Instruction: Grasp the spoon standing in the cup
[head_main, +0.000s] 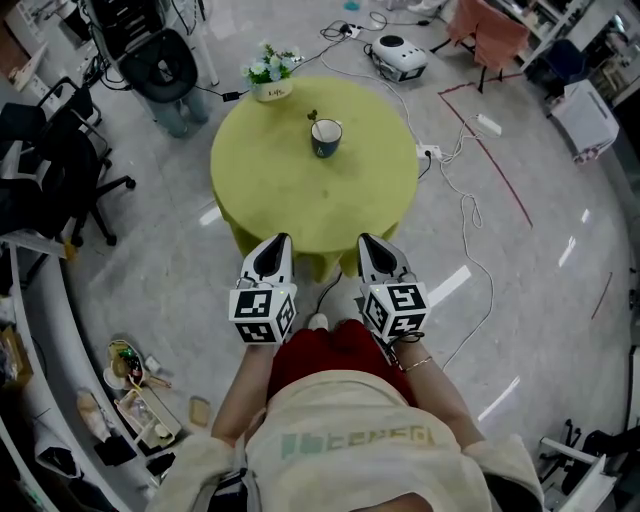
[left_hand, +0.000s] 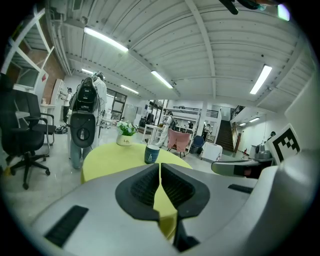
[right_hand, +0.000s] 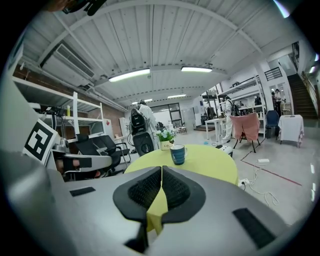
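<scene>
Yellow-green round desk (head_main: 290, 190) seen from the head view, with a dark blue cup (head_main: 326, 138) set on its far half, right of centre. The spoon (head_main: 313, 116) stands inside the cup, its handle rising above the rim on the cup's left. A white pot of flowers (head_main: 271, 76) sits at the far-left edge of the desk, well apart from the cup.

Left hand-held gripper (head_main: 277, 243) and right hand-held gripper (head_main: 369, 243) are held side by side over the near edge of the desk, both pointing toward the cup and well short of it. Each carries a cube with square markers (head_main: 263, 314) at its rear.

In the left gripper view, the left hand-held gripper (left_hand: 159, 172) has its ribbed jaws pressed together along a thin seam, with nothing between them; the cup (left_hand: 151, 154) appears beyond. In the right gripper view, the right hand-held gripper (right_hand: 161, 175) likewise has its jaws together and empty, with the cup (right_hand: 178, 154) ahead.

A black office chair (head_main: 70, 170) stands on the floor left of the desk.
</scene>
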